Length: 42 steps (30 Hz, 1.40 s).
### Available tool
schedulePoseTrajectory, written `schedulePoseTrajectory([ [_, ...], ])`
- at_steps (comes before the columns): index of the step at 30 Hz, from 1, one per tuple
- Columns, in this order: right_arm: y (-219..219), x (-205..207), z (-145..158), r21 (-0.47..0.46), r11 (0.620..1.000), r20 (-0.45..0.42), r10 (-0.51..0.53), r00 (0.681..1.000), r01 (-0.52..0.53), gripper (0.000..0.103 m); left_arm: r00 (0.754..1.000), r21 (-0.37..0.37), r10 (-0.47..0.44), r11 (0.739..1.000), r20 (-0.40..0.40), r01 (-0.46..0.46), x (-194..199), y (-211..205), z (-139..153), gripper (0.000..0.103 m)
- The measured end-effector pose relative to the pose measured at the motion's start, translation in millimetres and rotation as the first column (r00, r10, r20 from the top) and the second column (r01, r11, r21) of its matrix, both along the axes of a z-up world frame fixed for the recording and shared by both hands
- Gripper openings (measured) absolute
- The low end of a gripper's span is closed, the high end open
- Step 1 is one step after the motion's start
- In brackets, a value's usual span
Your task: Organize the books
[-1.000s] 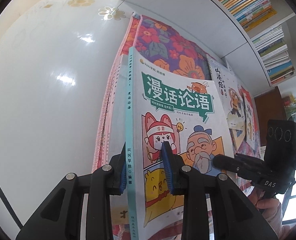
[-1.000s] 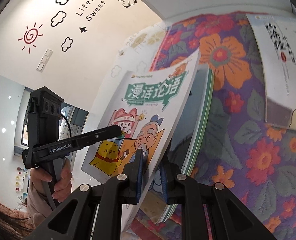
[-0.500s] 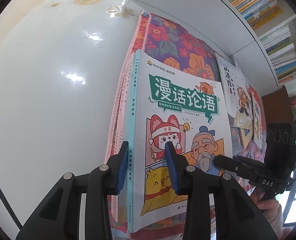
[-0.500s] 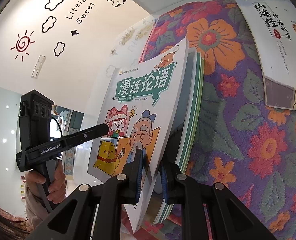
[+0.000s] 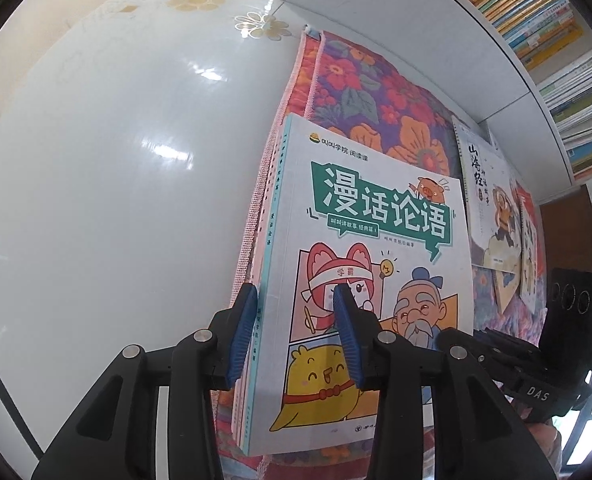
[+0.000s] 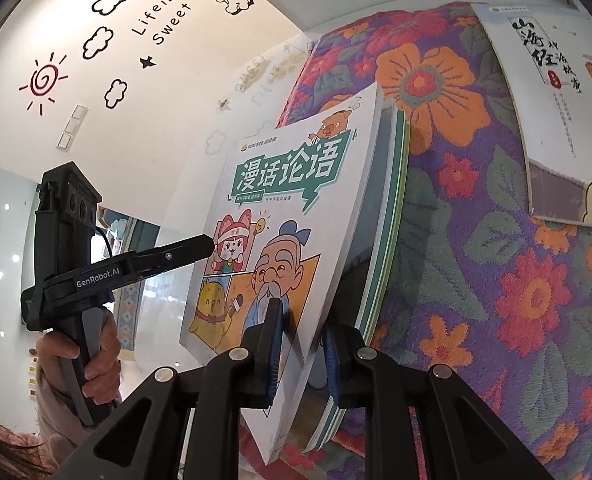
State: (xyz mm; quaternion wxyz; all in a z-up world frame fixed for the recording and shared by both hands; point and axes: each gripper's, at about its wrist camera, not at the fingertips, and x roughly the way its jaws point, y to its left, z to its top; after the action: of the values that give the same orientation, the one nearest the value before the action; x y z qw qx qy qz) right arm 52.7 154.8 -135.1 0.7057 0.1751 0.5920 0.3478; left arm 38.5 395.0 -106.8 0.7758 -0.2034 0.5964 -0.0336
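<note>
Green-titled comic book [image 5: 375, 280] | left claw [image 5: 296, 332] opening (astride spine) | right claw [image 6: 301, 344] pinching cover

We see black plastic grippers: the left gripper [image 5: 296, 336] with blue ribbed pads [image 5: 242, 336] and silver screws [image 5: 203, 335]; the right gripper [image 6: 301, 350] matches; white "GenRobot.AI" lettering [image 6: 97, 277].

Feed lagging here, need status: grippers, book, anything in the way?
Left gripper opening, astride comic book spine, pads clear. Right gripper shut on its open edge. Second book underneath; nothing blocking.
</note>
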Motion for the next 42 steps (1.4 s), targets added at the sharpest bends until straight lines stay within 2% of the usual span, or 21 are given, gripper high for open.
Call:
schedulePoseTrajectory([
  [5, -1.4, -0.9, -0.7, 0.006, 1.000, -0.005, -0.007, 1.000, 0.007, 0.018, 1.000, 0.016, -0.001, 1.000, -0.004, 0.001, 1.3, -1.8, -0.5, 0.037],
  [8, -4.3, 0.5, -2.3, 0.019, 1.000, -0.025, -0.020, 0.999, 0.021, 0.019, 0.999, 0.029, 0.031, 0.999, -0.013, -0.031, 0.6, 3.3, -1.4, 0.037],
  [10, -5.0, 1.2, -2.3, 0.040, 0.999, -0.039, -0.025, 0.999, 0.026, 0.025, 0.999, 0.036, 0.050, 0.998, -0.003, -0.049, -1.2, 6.9, 1.5, 0.037],
  [12, -4.8, 1.0, -0.8, 0.055, 0.998, -0.039, -0.022, 0.999, 0.024, 0.035, 0.998, 0.036, 0.062, 0.997, 0.007, -0.062, -2.1, 9.7, 6.8, 0.037],
  [17, -1.0, -0.5, 6.1, 0.047, 0.999, -0.028, 0.005, 1.000, -0.004, 0.052, 0.997, 0.067, 0.070, 0.995, 0.024, -0.072, -3.4, 8.2, 18.7, 0.037],
  [21, -2.3, -1.8, 13.0, -0.018, 1.000, -0.003, 0.023, 1.000, -0.023, 0.054, 0.996, 0.107, 0.086, 0.990, 0.019, -0.088, -4.2, 3.1, 21.7, 0.037],
  [24, -14.5, -3.0, 18.6, -0.009, 1.000, 0.009, 0.027, 1.000, -0.027, 0.054, 0.995, 0.142, 0.101, 0.984, 0.026, -0.103, -7.4, -5.9, 28.0, 0.037],
  [31, -77.9, -2.9, 31.1, 0.037, 0.998, 0.020, -0.059, 0.998, 0.059, 0.054, 0.995, 0.142, 0.071, 0.987, 0.077, -0.081, -3.9, -54.9, 50.8, 0.037],
  [35, -134.2, 0.7, 39.0, 0.034, 0.988, 0.025, -0.149, 0.989, 0.148, 0.054, 0.995, 0.127, 0.024, 0.991, 0.098, -0.036, 4.3, -101.6, 58.1, 0.037],
  [42, -235.0, -1.4, 46.5, 0.021, 0.958, 0.042, -0.288, 0.957, 0.287, 0.054, 0.993, 0.083, -0.060, 0.995, 0.105, 0.051, 16.6, -186.7, 54.2, 0.037],
])
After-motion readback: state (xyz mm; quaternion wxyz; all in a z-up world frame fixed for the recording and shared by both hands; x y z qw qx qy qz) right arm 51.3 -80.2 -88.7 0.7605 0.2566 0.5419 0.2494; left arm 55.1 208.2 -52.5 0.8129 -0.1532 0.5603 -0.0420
